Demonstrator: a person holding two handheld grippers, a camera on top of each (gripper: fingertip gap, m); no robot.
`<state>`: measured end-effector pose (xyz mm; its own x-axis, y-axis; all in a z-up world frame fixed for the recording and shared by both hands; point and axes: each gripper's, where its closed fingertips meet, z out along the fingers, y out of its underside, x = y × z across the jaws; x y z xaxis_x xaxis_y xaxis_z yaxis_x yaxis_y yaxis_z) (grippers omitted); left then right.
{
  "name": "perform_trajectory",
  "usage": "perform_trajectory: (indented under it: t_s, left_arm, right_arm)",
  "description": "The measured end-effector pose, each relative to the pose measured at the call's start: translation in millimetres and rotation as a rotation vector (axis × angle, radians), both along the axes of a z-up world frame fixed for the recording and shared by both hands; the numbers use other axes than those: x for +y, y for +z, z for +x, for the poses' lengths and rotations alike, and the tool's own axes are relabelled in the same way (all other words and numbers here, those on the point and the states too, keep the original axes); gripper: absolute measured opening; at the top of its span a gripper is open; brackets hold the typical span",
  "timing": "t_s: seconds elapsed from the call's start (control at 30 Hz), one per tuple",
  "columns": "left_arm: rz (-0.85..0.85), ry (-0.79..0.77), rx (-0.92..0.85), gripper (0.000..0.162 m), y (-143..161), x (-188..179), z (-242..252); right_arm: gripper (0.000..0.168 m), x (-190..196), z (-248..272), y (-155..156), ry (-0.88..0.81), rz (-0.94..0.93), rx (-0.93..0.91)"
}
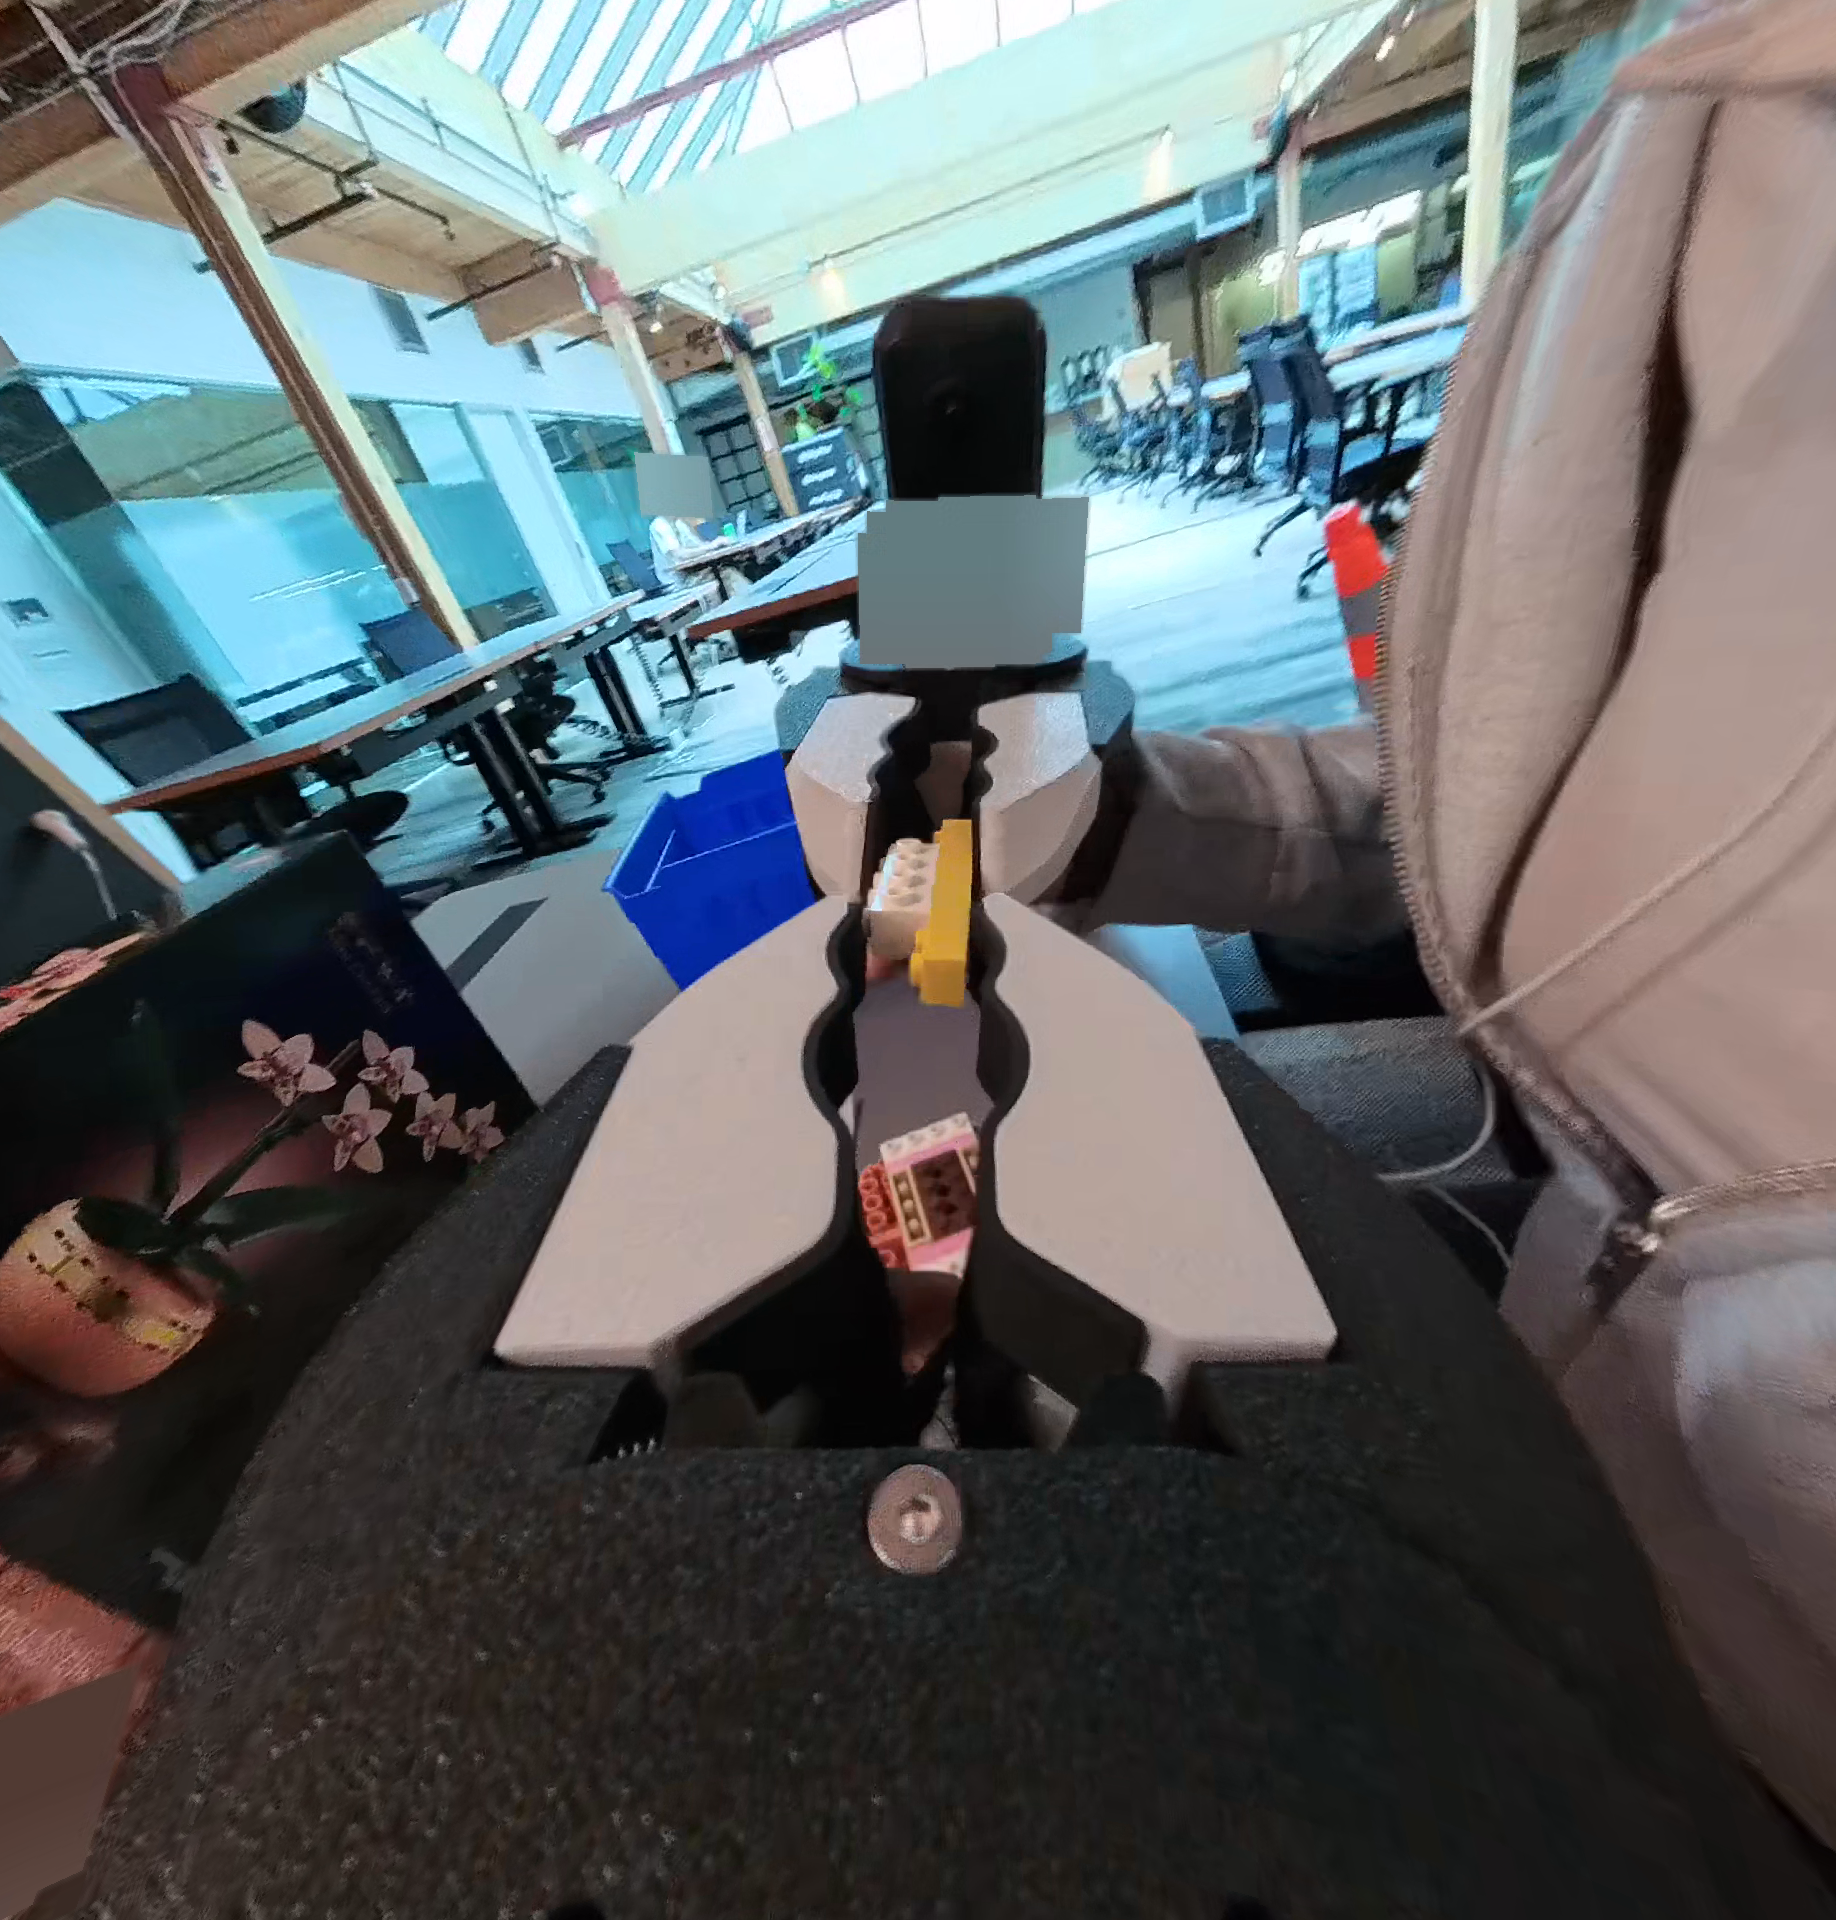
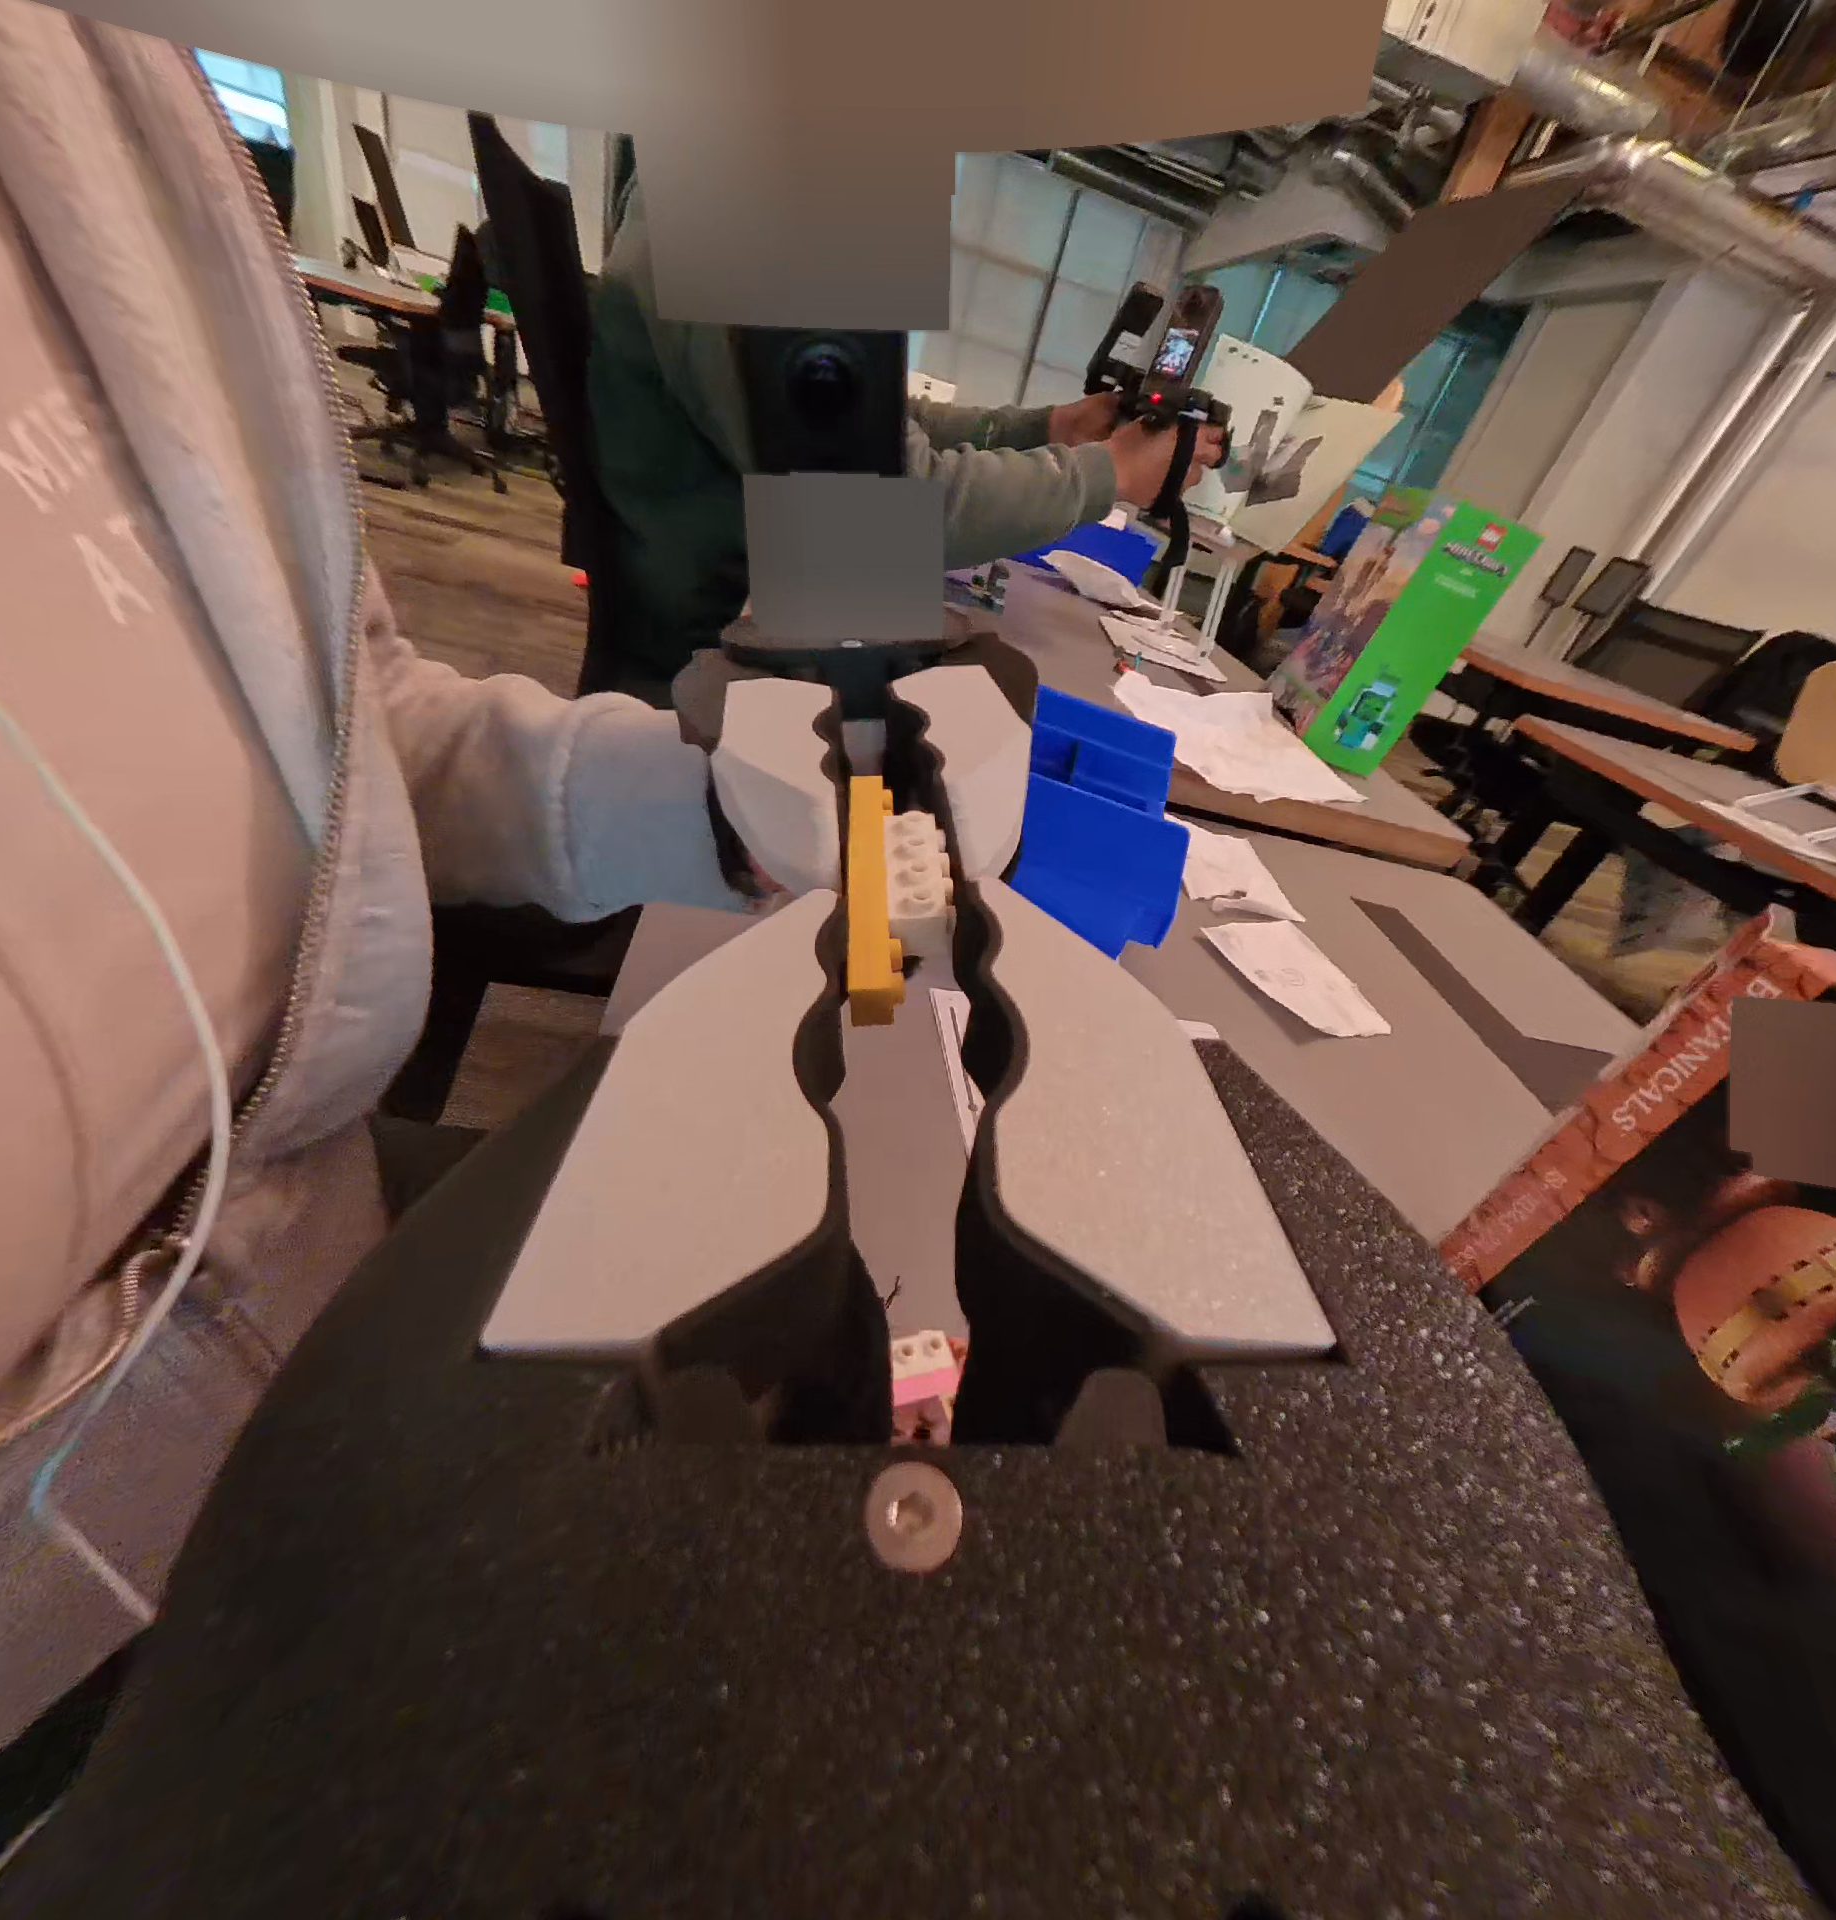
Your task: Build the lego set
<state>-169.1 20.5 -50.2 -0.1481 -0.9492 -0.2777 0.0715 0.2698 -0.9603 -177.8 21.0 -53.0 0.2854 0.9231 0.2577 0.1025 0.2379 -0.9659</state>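
glossy plastic yellow brick point(image 1: 945, 914), matt grey table point(image 2: 1433, 987)

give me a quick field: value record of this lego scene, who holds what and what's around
left tongs: closed on the near end of the brick pair
right tongs: closed on the same pair from the opposite end
yellow brick: long, held in mid-air between the two tongs, on edge
white brick: joined to the yellow brick's side
pink and white build: on the grey table, below the tongs
blue bin: on the table behind
flower set box: beside the work area
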Motion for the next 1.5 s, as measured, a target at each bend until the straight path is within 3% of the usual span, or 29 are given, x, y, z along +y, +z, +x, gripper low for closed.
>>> perform_trajectory:
  t_s: [0.27, 0.47, 0.63, 0.77, 1.03, 1.17, 1.23, 1.3, 1.4, 1.5]
  left_arm:
    - [-0.018, 0.066, -0.105, 0.019, 9.2, -39.2, -19.1]
    - [-0.060, 0.002, -0.097, 0.019, 25.7, -21.8, -2.5]
    - [-0.108, -0.065, -0.084, 0.019, 3.0, 6.8, 6.1]
    - [-0.079, -0.079, -0.087, 0.018, 6.4, 24.3, 4.6]
    - [0.064, -0.034, -0.108, 0.017, 5.7, 15.6, -21.9]
    - [0.042, -0.029, -0.144, 0.018, 3.4, 7.7, -25.1]
    - [-0.002, 0.001, -0.117, 0.019, 0.4, 12.5, -21.7]
    - [-0.123, -0.002, -0.099, 0.033, -3.3, 21.3, -21.6]
    - [-0.451, -0.138, -0.067, 0.046, -10.3, 29.5, -22.5]
    - [-0.697, -0.272, -0.067, 0.045, -8.4, 29.2, -20.5]
  right_arm:
    - [0.018, -37.1, -15.6, 10.1, -0.048, 0.038, -0.049]
    - [0.018, -17.0, 2.7, 25.7, -0.111, -0.006, -0.020]
    - [0.018, 10.7, 8.6, 0.8, -0.114, -0.062, -0.020]
    - [0.018, 28.0, 5.9, 6.2, -0.089, -0.032, -0.054]
    - [0.018, 17.0, -21.2, 4.1, 0.013, 0.104, -0.113]
    - [0.018, 10.7, -22.5, 2.7, 0.010, 0.191, -0.079]
    - [0.018, 17.5, -15.5, 3.0, -0.066, 0.276, -0.115]
    - [0.018, 23.1, -5.4, 7.9, -0.129, 0.369, -0.093]
    - [0.018, 25.6, 1.6, 2.2, -0.154, 0.465, -0.113]
    - [0.018, 29.0, -0.1, -6.3, -0.171, 0.529, -0.169]
